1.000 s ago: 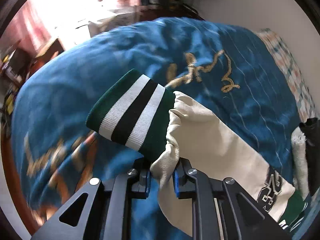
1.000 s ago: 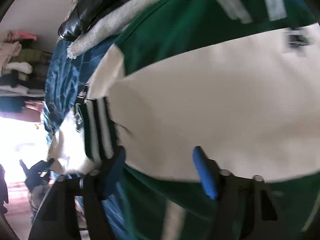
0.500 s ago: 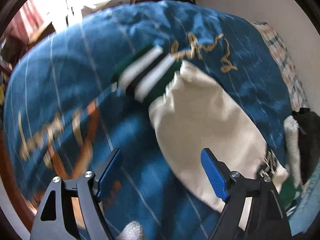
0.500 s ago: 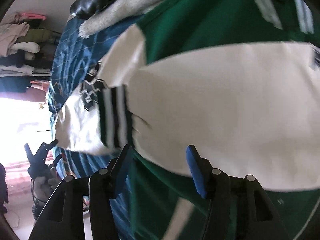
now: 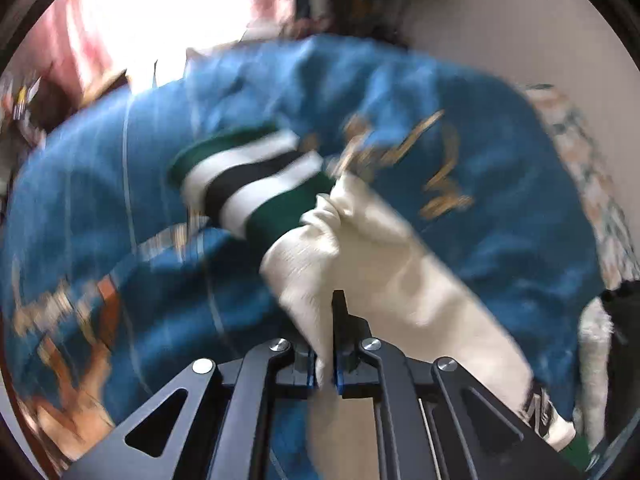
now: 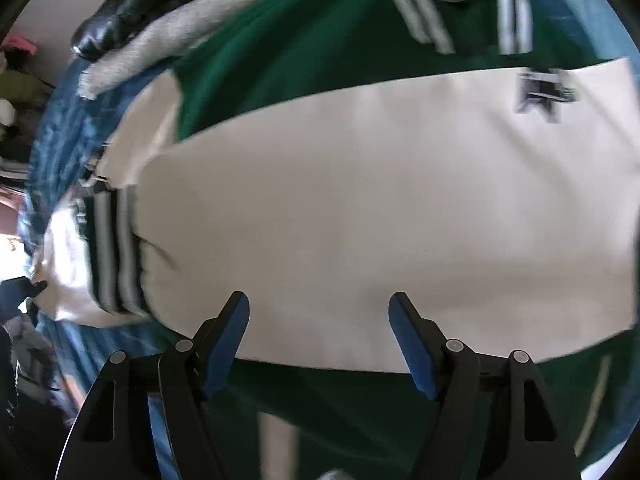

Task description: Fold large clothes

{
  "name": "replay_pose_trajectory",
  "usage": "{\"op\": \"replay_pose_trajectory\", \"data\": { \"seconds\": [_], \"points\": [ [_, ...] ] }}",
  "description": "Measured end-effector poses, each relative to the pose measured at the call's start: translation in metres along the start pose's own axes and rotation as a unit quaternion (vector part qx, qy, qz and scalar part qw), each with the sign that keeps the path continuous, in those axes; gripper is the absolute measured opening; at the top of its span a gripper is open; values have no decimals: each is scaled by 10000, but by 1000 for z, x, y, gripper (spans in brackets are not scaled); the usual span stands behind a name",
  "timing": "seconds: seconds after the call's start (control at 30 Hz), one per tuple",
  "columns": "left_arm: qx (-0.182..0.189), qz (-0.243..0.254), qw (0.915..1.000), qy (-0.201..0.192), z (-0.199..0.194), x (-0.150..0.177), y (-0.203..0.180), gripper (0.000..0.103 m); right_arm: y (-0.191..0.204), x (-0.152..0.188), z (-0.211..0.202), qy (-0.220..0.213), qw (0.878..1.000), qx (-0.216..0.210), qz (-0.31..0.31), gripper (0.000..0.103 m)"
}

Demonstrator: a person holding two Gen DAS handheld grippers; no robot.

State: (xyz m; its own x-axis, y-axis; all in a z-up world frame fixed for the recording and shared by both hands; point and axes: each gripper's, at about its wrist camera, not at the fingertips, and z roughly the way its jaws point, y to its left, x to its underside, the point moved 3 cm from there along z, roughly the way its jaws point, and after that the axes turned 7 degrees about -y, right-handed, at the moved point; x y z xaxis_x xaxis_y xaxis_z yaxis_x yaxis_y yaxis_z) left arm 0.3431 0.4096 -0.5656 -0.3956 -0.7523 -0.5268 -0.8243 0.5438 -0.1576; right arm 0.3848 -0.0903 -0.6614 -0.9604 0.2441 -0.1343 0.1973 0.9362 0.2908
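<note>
A green and cream varsity jacket lies on a blue bedspread point(image 5: 500, 168). In the left wrist view its cream sleeve point(image 5: 392, 280) ends in a green, white and black striped cuff point(image 5: 256, 180). My left gripper point(image 5: 326, 364) is shut on the cream sleeve below the cuff. In the right wrist view the other cream sleeve point(image 6: 360, 208) lies folded across the green jacket body point(image 6: 312, 40), its striped cuff point(image 6: 114, 252) at the left. My right gripper point(image 6: 320, 332) is open and empty just above that sleeve's near edge.
A black and grey furry garment point(image 6: 168, 28) lies beyond the jacket, also at the right edge of the left wrist view point(image 5: 612, 340). A checked sheet point(image 5: 592, 168) borders the bedspread by a white wall. Bright window and clutter lie beyond the bed's far end.
My left gripper, open half a second ago, has shut on the cream sleeve again. My right gripper stays open and has shifted slightly over the folded sleeve.
</note>
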Motion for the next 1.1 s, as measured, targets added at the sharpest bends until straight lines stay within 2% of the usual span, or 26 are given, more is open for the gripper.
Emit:
{"op": "replay_pose_trajectory", "data": {
  "seconds": [0.07,0.13,0.2,0.27,0.33,0.4,0.43,0.47,0.6,0.8,0.87,0.9,1.0,1.03,1.07,1.1],
  "points": [
    [125,415,9985,-341,-34,-12,-12,2,25,-5,16,178,9975,-657,164,74],
    [219,659,9960,-564,-63,-17,-19,2,45,-9,41,430,9953,-853,161,73],
    [296,853,9932,-731,-90,-18,-28,2,56,-14,58,537,9962,-685,-1,74],
    [363,1035,9896,-927,-118,-20,-41,1,59,-23,49,467,9967,-635,-195,74],
    [481,1283,9830,-1219,-147,-23,-60,1,55,-29,27,167,9983,-233,-509,74],
    [557,1547,9754,-1470,-168,-22,-83,1,40,-32,-3,-290,9939,592,-884,74],
    [636,1705,9700,-1609,-183,-20,-95,1,31,-32,-13,-421,9905,907,-946,77],
    [694,1905,9637,-1739,-200,-15,-109,1,16,-32,-26,-552,9860,1269,-928,86],
    [1041,2461,9450,-1889,-242,10,-154,1,-32,-28,-49,-669,9807,1694,-715,89],
    [1762,3390,9088,-1676,-290,92,-230,1,-112,-15,-78,-631,9829,1724,-125,89],
    [2091,3722,8925,-1457,-306,134,-259,1,-145,-11,-94,-665,9831,1703,112,89],
    [2239,3844,8856,-1335,-312,155,-269,1,-167,-8,-105,-683,9824,1713,297,89],
    [2769,4283,8571,-725,-331,240,-307,1,-230,2,-135,-736,9792,1685,856,89],
    [2861,4374,8506,-571,-333,258,-315,1,-254,7,-145,-752,9766,1727,1037,89],
    [2942,4511,8420,-310,-334,290,-328,1,-264,21,-149,-768,9751,1745,1131,89],
    [2988,4576,8374,-81,-334,316,-338,1,-287,29,-159,-775,9724,1788,1286,89]
  ]
}}
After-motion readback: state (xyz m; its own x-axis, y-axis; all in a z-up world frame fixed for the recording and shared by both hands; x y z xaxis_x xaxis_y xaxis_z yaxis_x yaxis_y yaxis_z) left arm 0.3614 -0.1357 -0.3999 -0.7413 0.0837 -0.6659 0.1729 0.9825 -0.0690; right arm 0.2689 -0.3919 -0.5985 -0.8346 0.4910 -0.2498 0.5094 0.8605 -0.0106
